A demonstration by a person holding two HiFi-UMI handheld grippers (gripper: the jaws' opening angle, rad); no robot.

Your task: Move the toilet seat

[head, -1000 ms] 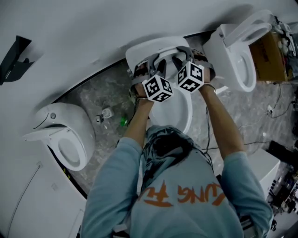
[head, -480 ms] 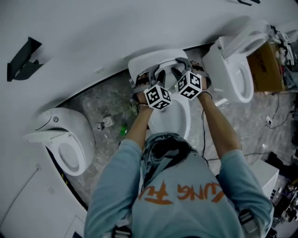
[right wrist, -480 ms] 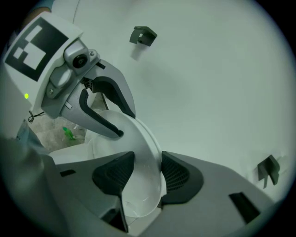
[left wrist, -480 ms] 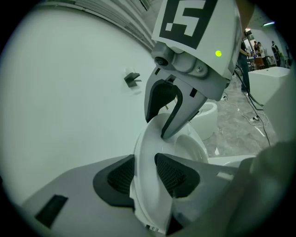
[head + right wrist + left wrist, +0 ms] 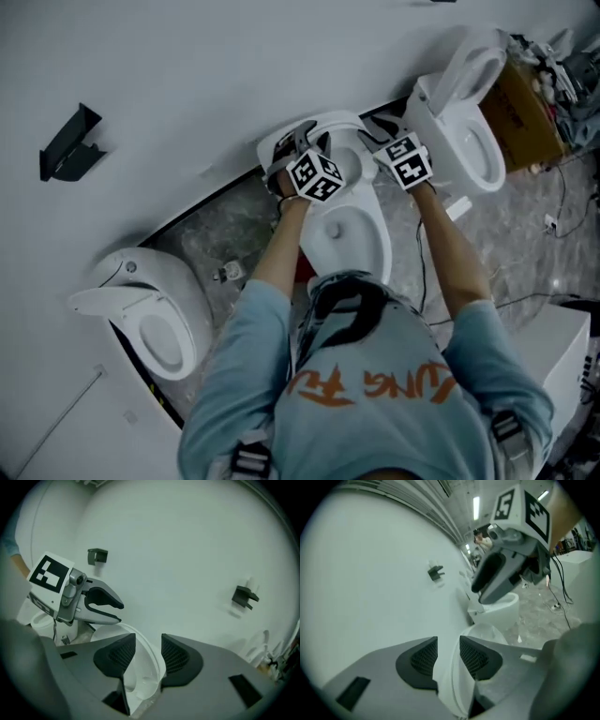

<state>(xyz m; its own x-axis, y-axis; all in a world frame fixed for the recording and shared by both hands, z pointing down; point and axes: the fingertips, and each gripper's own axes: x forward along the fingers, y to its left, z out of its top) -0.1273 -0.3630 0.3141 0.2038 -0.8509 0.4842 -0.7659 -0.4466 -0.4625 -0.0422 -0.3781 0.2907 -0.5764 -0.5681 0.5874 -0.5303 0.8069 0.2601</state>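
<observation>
Over the middle toilet bowl (image 5: 352,234): toilet seat (image 5: 456,679) tipped up, near upright. Left tongs (image 5: 443,656) and right tongs (image 5: 147,656) each clamp its rim. I judge it stiff, glossy plastic, light but slippery. Best held at opposite rim edges, letting the hinge carry the weight.

Light is dim, flat, cool grey-green. In the left gripper view a long bright ceiling strip lamp (image 5: 476,507) glows at 12 o'clock. Both gripper views bow outward with black corners; at 6 o'clock the left gripper (image 5: 448,641) and its white plastic toilet seat (image 5: 450,686) look soft.
</observation>
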